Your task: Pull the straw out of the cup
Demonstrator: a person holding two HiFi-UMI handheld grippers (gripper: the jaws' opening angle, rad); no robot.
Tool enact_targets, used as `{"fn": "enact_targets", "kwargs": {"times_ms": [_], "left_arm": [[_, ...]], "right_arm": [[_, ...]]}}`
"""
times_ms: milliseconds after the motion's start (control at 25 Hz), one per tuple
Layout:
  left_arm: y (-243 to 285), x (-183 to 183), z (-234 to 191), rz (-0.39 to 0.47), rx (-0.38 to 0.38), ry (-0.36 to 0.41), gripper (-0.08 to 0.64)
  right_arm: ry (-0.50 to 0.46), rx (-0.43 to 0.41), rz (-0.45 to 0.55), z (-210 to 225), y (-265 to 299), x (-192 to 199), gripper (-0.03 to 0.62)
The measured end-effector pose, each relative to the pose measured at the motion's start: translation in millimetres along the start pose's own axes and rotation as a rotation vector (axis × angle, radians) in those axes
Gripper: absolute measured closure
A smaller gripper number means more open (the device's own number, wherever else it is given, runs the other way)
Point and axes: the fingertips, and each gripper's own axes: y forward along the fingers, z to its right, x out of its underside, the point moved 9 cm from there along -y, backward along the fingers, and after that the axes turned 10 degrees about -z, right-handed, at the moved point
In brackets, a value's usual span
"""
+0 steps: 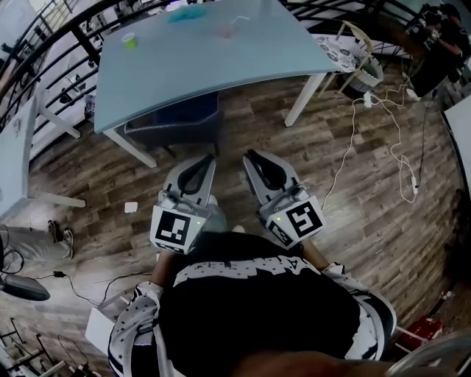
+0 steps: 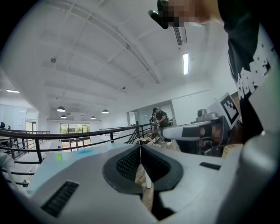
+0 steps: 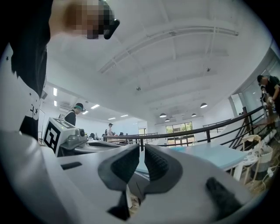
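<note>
The pale blue table stands ahead. Short of its near edge, the left gripper and right gripper hang side by side, jaws closed on nothing. The cup sits by the table's far edge, with the straw in it.

1. The cup is small and clear with a faint pink tint. It stands upright on the far part of the pale blue tabletop, well ahead of the left tongs and the right tongs.
2. The straw is thin and white. It stands in the cup, leans right with its top bent, and is well apart from both tongs.
</note>
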Motion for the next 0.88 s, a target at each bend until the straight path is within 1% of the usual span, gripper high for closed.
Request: {"fn": "enact_targets", "kwargs": {"times_ms": [200, 360, 480, 680, 880], "left_arm": [[11.2, 1.6, -31.2, 0.001, 0.016, -0.007, 0.546], [23.1, -3.9, -53.8, 0.016, 0.038, 0.004, 0.546], [33.2, -4.2, -72.6, 0.010, 0.050, 0.012, 0.546], [51.2, -2.1, -106.5, 0.013, 0.056, -0.001, 0.546], [68.8, -1.5, -132.3, 0.024, 0.082, 0.000, 0.546]], "right_arm": [[-0.004, 0.011, -0.017, 2.0, 30.2, -8.1, 0.563], [-0.010, 0.029, -0.024, 5.9, 52.5, -15.9, 0.563], [-0.011, 0.041, -0.034, 10.0, 69.6, -21.4, 0.563], [-0.015, 0.054, -0.044, 20.6, 99.6, -26.8, 0.563], [-0.017, 0.061, -0.045, 28.3, 131.5, -30.3, 0.563]]}}
